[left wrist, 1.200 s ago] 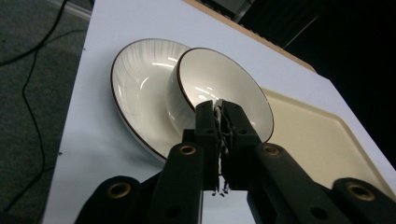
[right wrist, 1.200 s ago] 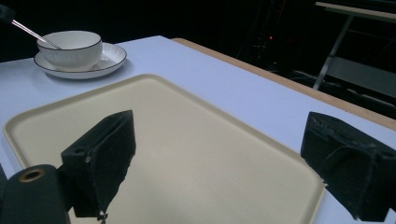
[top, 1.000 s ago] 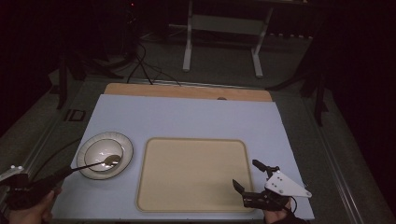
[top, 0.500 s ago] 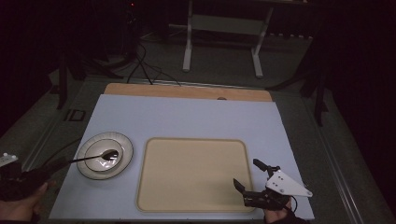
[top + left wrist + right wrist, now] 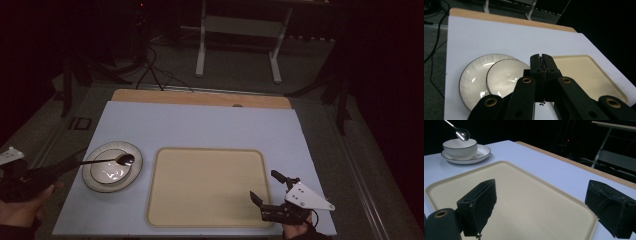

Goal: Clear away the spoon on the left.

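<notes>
A white bowl [image 5: 111, 169] stands on a white plate [image 5: 95, 185] at the left of the table. A metal spoon [image 5: 107, 161] hangs just above the bowl, its handle running back to my left gripper [image 5: 67, 166], which is shut on it. In the left gripper view the jaws [image 5: 541, 62] are pressed together above the bowl [image 5: 506, 77] and the plate [image 5: 471, 80]. My right gripper [image 5: 264, 184] stands open and holds nothing over the near right corner of the beige tray [image 5: 210, 200]. Past its open jaws in the right gripper view [image 5: 541, 195] lie the tray [image 5: 524, 182], the bowl [image 5: 460, 148] and the spoon [image 5: 461, 133].
The tray and plate rest on a pale blue mat [image 5: 200, 125] over a wooden tabletop [image 5: 200, 98]. Beyond the far edge are black cables [image 5: 150, 70] on the floor and a white metal stand [image 5: 240, 50]. Dark floor surrounds the table.
My left gripper has risen, lifting the spoon's tip up out of the bowl to just above its rim. The right gripper has stayed still.
</notes>
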